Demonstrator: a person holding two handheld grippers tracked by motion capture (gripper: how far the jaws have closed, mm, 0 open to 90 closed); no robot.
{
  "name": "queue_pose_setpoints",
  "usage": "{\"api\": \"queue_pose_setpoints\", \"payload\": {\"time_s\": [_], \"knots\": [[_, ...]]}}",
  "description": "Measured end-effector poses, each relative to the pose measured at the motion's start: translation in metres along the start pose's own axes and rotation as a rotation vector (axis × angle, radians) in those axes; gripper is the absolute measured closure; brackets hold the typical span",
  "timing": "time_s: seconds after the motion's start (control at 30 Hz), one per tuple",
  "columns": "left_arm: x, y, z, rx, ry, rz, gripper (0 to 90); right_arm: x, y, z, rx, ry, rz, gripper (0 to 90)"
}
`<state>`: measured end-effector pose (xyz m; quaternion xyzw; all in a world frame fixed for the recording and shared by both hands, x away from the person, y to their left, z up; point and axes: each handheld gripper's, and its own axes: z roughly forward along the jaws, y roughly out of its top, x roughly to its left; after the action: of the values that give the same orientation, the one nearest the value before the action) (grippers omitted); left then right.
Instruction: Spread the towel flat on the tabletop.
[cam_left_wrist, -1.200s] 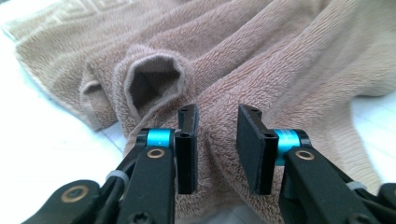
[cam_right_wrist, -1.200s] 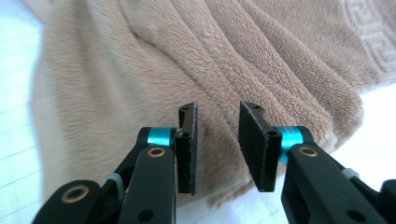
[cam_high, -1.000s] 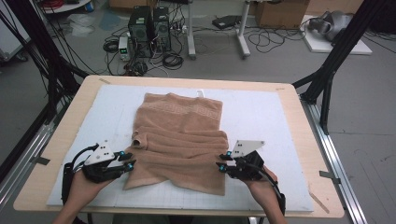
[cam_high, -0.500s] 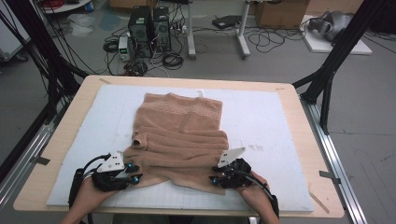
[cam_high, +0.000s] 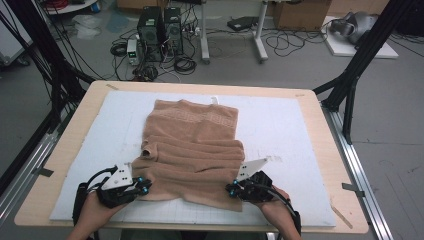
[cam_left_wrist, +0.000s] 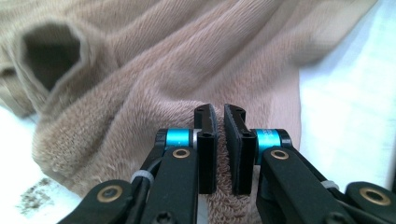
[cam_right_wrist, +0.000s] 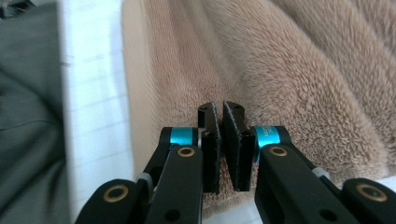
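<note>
White mat (cam_high: 300, 130): tan sweater (cam_high: 192, 145) lengthwise, hem near both tools, collar far.

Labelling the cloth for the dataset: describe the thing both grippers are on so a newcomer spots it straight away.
Start at the wooden table with the white mat on it. In the mat's middle lies a tan fleecy garment, partly folded, a sleeve opening at its left. It is the only cloth there, and the left gripper and right gripper pinch its near corners.
</note>
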<state>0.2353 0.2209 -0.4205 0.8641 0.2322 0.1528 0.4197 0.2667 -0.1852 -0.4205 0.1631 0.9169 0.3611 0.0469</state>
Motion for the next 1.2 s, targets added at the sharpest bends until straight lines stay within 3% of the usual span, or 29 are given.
{"api": "queue_pose_setpoints", "payload": {"time_s": [0.23, 0.4, 0.5, 0.57, 0.7, 0.87, 1.0, 1.07, 1.13, 1.2], "knots": [[-0.032, 0.011, -0.041, -0.028, -0.02, 0.052, 83.4, 0.035, 0.003, -0.034, -0.036, 0.005, -0.043, 85.4], [-0.058, 0.001, -0.066, -0.042, -0.058, 0.043, 83.1, 0.065, 0.004, -0.052, -0.063, 0.036, -0.088, 85.1], [-0.063, -0.002, -0.077, -0.06, -0.046, 0.034, 72.7, 0.075, 0.008, -0.062, -0.096, 0.035, -0.107, 76.6], [-0.06, -0.002, -0.078, -0.058, -0.027, 0.036, 65.3, 0.072, 0.011, -0.067, -0.107, 0.024, -0.104, 72.8], [-0.044, -0.005, -0.067, -0.064, 0.011, 0.03, 62.0, 0.054, 0.013, -0.065, -0.103, -0.014, -0.074, 66.1], [-0.023, -0.012, -0.035, -0.044, 0.021, 0.017, 61.9, 0.03, 0.007, -0.037, -0.049, -0.029, -0.049, 63.0], [-0.008, -0.015, -0.008, -0.007, 0.019, -0.007, 60.6, 0.012, 0.0, -0.01, -0.009, -0.006, -0.017, 62.1], [-0.003, -0.017, 0.001, 0.021, 0.018, -0.012, 60.7, 0.007, -0.002, 0.0, 0.016, 0.004, -0.002, 62.4], [0.0, -0.02, 0.01, 0.064, 0.008, -0.014, 62.4, 0.002, -0.006, 0.012, 0.055, 0.018, -0.004, 68.4], [0.002, -0.023, 0.011, 0.05, -0.019, -0.025, 69.3, -0.002, -0.01, 0.013, 0.019, 0.05, 0.016, 77.3]]}}
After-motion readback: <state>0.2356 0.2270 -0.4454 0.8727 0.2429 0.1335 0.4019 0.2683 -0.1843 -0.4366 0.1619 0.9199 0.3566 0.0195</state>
